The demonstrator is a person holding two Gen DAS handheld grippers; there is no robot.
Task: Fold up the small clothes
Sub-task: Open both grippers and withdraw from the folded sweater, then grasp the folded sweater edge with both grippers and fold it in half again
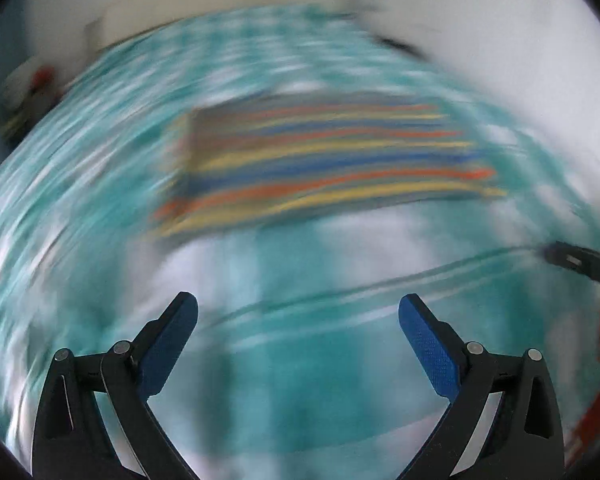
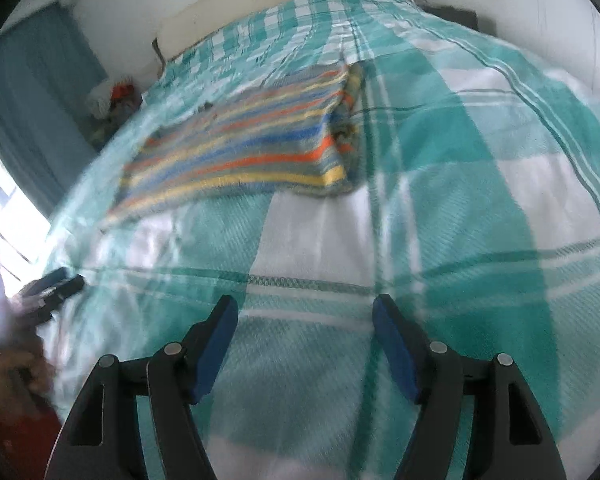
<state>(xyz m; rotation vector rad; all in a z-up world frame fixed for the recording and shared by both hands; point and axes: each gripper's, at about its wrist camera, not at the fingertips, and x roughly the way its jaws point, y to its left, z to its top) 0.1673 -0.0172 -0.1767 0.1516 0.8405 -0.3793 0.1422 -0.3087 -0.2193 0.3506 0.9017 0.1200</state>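
A folded garment (image 2: 240,148) striped in orange, yellow, blue and grey lies flat on the teal and white checked bedspread (image 2: 440,208). The left wrist view is blurred; there the striped garment (image 1: 324,156) lies ahead, well beyond the fingertips. My left gripper (image 1: 298,308) stands open over the bedspread (image 1: 300,380) with nothing between its blue pads. My right gripper (image 2: 304,312) is open too, empty, a good way short of the garment. The left gripper (image 2: 56,280) also shows at the left edge of the right wrist view, held by a hand (image 2: 16,376).
A cream headboard or mattress edge (image 2: 260,4) runs along the far side against a white wall. A small heap of soft things (image 2: 112,100) lies at the bed's far left corner, beside a blue curtain (image 2: 40,100). The right gripper's tip (image 1: 580,262) enters from the right.
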